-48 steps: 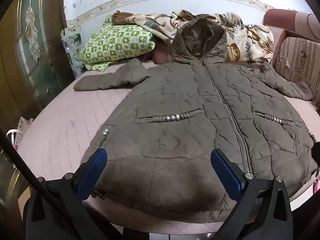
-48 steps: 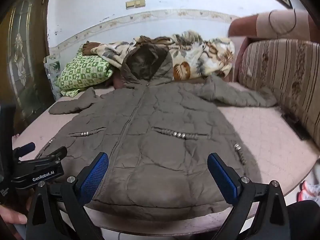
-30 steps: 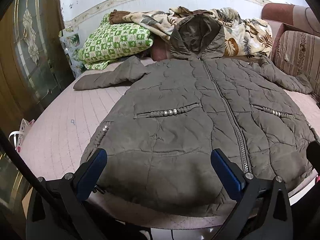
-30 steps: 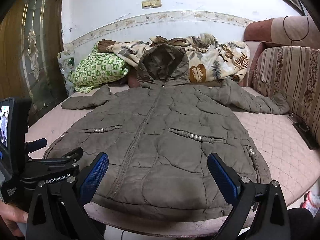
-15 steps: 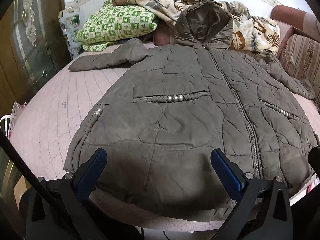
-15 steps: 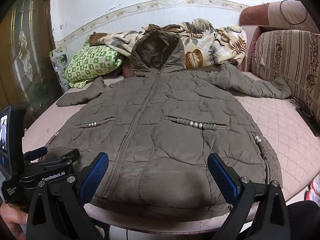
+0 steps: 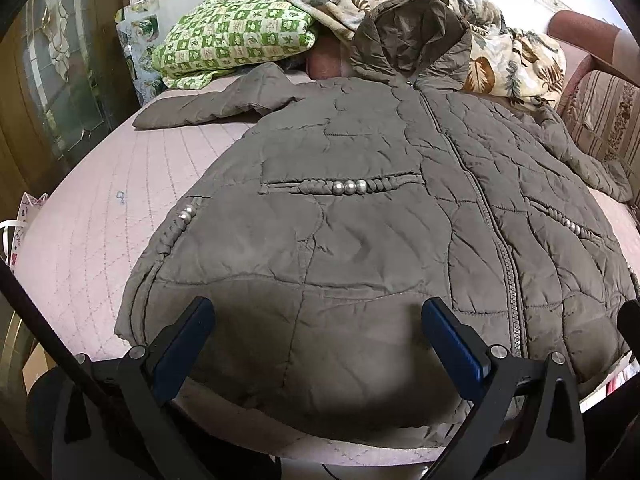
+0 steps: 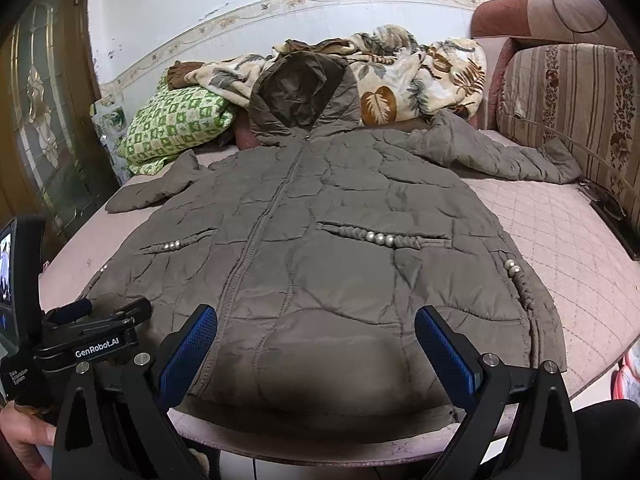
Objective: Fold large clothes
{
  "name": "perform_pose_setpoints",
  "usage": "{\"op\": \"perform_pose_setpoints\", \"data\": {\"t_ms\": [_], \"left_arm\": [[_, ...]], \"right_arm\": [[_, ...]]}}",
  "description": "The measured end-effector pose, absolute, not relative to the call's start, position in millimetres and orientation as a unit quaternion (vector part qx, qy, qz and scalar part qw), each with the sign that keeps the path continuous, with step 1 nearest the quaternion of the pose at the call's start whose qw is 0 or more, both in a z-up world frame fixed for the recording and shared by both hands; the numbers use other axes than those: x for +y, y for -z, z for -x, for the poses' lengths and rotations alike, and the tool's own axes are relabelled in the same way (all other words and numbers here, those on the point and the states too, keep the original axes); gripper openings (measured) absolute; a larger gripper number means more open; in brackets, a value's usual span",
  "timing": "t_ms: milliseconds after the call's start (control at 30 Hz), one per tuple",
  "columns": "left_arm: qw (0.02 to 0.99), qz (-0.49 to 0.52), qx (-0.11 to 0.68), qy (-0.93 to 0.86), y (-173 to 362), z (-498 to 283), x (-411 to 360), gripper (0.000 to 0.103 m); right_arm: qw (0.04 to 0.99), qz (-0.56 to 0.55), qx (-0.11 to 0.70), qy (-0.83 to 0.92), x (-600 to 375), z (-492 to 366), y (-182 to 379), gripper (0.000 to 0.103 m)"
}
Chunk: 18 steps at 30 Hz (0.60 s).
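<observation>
A large olive-brown quilted hooded jacket (image 7: 360, 232) (image 8: 320, 256) lies flat, front up and zipped, on a pink quilted bed (image 7: 92, 220) (image 8: 568, 240). Both sleeves spread outwards and the hood rests against the bedding at the back. My left gripper (image 7: 316, 320) hovers open just above the hem on the jacket's left half, nothing between its blue pads. My right gripper (image 8: 316, 328) hangs open over the hem on the jacket's right half, also holding nothing. In the right wrist view the left gripper's body (image 8: 80, 344) shows at lower left, with a hand under it.
A green checked pillow (image 7: 232, 36) (image 8: 176, 120) and a leaf-print blanket (image 7: 512, 60) (image 8: 416, 68) are piled by the back wall. A striped sofa back (image 8: 576, 112) borders the bed's right side. A glazed wooden door (image 7: 52, 72) stands left. The bed's front edge (image 8: 320, 448) is just below my grippers.
Both grippers have come closer and lower over the jacket's hem; the jacket fills more of each view. The jacket itself has not moved, and both grippers stay open.
</observation>
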State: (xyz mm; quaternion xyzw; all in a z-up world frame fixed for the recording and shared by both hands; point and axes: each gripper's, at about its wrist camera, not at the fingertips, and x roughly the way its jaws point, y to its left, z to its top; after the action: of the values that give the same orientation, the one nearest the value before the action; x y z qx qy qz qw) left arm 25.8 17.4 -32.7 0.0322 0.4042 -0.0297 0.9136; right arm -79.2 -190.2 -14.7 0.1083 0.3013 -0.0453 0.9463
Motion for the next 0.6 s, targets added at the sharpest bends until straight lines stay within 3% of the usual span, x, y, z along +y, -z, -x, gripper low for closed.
{"op": "perform_pose_setpoints", "data": {"t_ms": [367, 600], "left_arm": [[0.922, -0.042, 0.382, 0.045, 14, -44, 6, 0.103], [0.934, -0.047, 0.342, 0.087, -33, -96, -23, 0.103]], "right_arm": [[0.935, -0.150, 0.315, 0.060, -225, 70, 6, 0.101], [0.920, -0.208, 0.328, 0.057, -280, 56, -13, 0.101]]}}
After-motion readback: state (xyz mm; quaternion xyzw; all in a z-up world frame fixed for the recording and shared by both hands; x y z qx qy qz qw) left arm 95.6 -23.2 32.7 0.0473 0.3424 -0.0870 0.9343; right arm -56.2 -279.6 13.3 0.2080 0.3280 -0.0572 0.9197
